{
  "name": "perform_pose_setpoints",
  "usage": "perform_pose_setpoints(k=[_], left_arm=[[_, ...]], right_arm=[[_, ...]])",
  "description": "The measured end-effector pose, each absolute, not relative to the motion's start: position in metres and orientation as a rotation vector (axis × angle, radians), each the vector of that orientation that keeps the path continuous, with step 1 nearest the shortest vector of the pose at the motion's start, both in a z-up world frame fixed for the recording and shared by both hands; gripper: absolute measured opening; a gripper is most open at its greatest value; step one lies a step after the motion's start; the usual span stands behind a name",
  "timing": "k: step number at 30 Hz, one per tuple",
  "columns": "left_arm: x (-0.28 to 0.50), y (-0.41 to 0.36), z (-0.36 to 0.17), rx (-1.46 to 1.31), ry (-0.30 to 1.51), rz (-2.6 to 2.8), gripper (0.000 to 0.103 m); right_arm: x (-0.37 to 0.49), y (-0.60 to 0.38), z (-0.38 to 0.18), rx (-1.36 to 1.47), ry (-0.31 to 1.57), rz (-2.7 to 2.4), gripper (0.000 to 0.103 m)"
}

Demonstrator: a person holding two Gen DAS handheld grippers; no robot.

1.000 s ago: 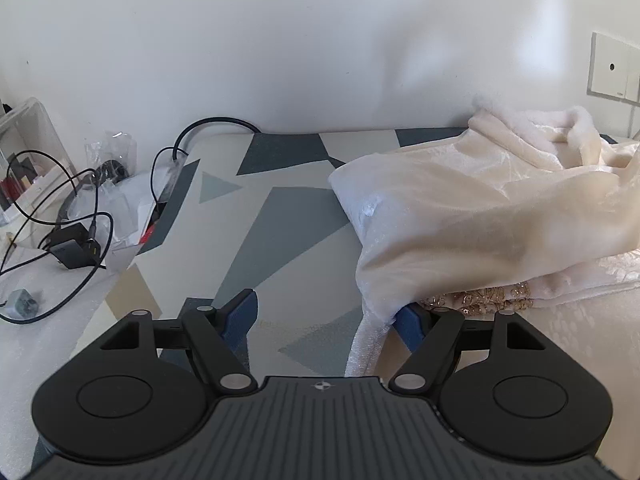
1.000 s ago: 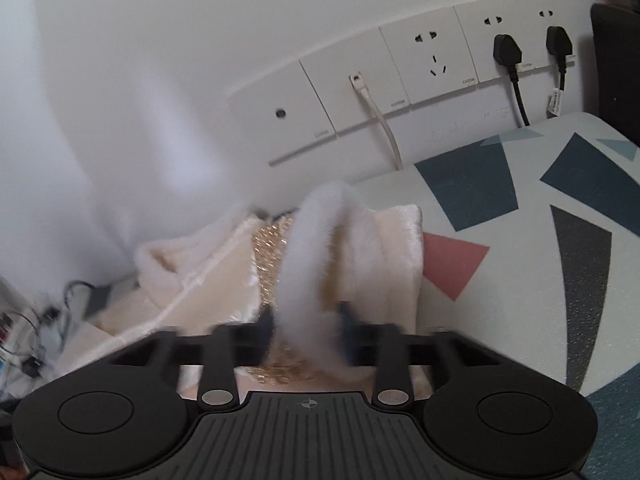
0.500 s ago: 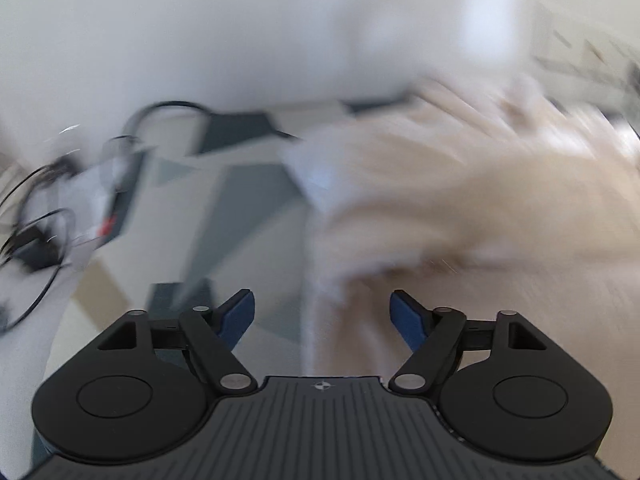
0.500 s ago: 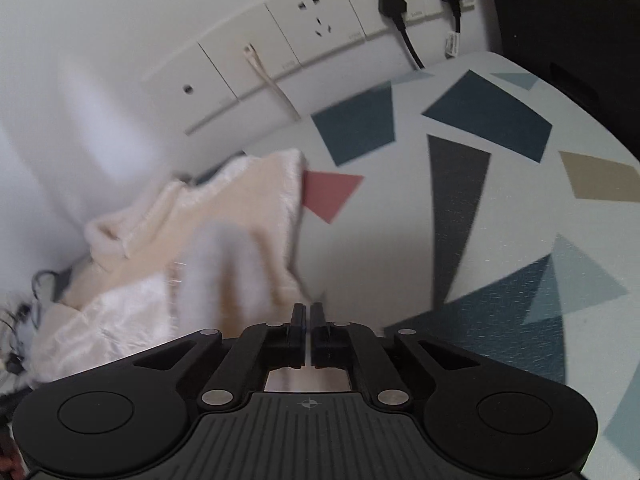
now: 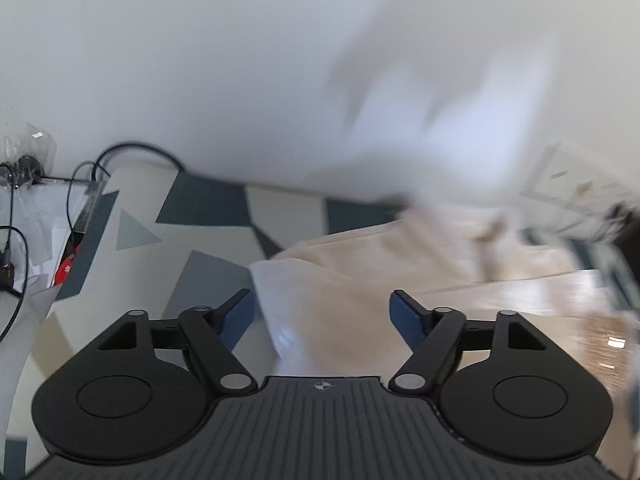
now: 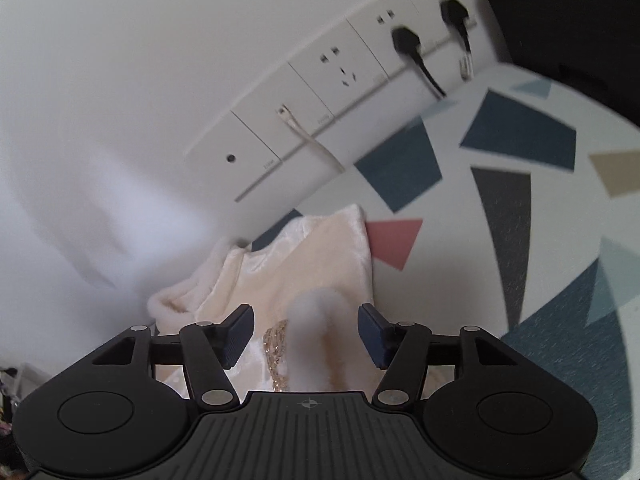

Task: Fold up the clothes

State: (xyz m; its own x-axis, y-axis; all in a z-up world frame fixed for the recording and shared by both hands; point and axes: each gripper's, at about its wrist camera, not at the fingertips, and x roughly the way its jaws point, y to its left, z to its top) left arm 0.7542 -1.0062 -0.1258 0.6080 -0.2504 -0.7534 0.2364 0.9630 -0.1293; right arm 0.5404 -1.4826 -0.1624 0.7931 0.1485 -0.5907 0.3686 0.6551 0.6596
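A cream velvet garment (image 5: 384, 264) with white fur trim and gold sequins lies on the patterned table (image 5: 200, 208). In the left wrist view it is blurred; a pale fold of it runs between the fingers of my open left gripper (image 5: 322, 316). In the right wrist view the garment (image 6: 320, 256) lies near the wall. A white fur-trimmed piece (image 6: 316, 340) stands between the fingers of my open right gripper (image 6: 306, 334), gripped by neither. Gold sequins (image 6: 274, 344) show beside it.
Black cables (image 5: 120, 156) and clear plastic bags (image 5: 36, 152) sit at the table's left end. A row of wall sockets (image 6: 340, 76) with two black plugs (image 6: 408, 44) and a white cord runs behind the garment. A dark object (image 6: 568, 16) stands at far right.
My right gripper was shut half a second ago and has opened, with the fur piece now between its fingers. My left gripper stayed open and swung fast over the garment.
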Motion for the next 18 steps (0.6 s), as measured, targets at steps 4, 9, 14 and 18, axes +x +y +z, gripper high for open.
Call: perform_pose_setpoints(k=[4,9,14,18], left_arm=[[0.777,-1.031,-0.149,0.093,0.905,-0.299,0.033],[0.776,-1.034,-0.154,0.085,0.879,-0.294,0.011],[0.768,-1.014,-0.147,-0.053,0.825,-0.267,0.007],[0.761,-1.002,-0.146,-0.143,0.777,-0.269,0.007]], right_arm=[[0.55,-1.479,-0.169,0.924,0.692,-0.131,0.054],[0.564,-1.469,-0.175,0.84,0.737,-0.147,0.054],[0.566,-1.464,-0.182,0.789,0.746,-0.167,0.019],[0.547,-1.461,-0.162,0.771,0.648,-0.165,0.006]])
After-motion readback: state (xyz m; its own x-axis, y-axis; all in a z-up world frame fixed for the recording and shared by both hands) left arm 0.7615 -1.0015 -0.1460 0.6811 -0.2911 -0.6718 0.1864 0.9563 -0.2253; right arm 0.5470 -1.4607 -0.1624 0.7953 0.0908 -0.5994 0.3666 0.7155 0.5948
